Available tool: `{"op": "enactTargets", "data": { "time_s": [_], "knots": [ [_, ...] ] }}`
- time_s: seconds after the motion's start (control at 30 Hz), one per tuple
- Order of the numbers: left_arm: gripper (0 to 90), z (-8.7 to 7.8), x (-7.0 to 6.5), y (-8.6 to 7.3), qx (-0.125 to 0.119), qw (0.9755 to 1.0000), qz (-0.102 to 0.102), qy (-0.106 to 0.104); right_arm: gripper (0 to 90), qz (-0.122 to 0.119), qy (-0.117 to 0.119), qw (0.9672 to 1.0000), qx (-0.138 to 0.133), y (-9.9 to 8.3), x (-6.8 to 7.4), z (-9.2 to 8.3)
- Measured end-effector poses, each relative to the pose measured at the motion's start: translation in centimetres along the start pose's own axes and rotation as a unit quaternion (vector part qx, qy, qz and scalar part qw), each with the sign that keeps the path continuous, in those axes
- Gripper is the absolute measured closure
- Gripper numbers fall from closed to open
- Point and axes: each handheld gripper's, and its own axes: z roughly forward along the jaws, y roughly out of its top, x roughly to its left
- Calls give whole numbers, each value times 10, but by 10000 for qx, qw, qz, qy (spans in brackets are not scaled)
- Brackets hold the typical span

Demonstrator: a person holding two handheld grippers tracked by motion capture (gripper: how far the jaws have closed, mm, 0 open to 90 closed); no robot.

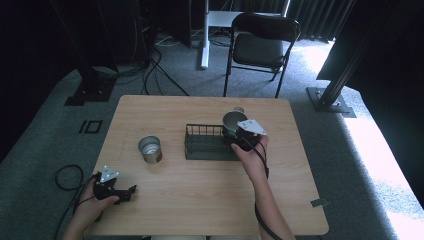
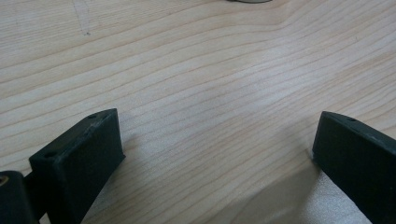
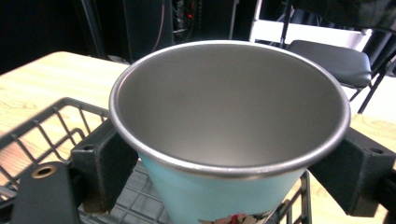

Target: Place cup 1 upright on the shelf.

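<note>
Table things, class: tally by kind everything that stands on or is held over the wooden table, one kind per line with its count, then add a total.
Cups: 2, the light blue cup held in the right claw over the basket, and the metal cup standing on the table.
Wire baskets: 1, the dark wire basket.
Claws: 2, counting the left claw.
Total: 5.

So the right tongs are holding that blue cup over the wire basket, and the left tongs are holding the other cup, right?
Not quite. The left tongs hold nothing: the left gripper view shows them open over bare table. The other cup stands apart. The right tongs do grip the blue cup over the wire basket.
</note>
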Motion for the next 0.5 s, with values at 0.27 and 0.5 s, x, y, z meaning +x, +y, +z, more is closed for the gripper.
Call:
{"op": "enactTargets", "data": {
  "time_s": [0.27,0.5],
  "knots": [
    [25,0,0,0,2,10000,-12,-7,137,112,-88,9998,103,-13,-1,7],
    [25,0,0,0,2,10000,-9,-5,137,247,-68,9996,102,-19,-2,8]
  ]
}}
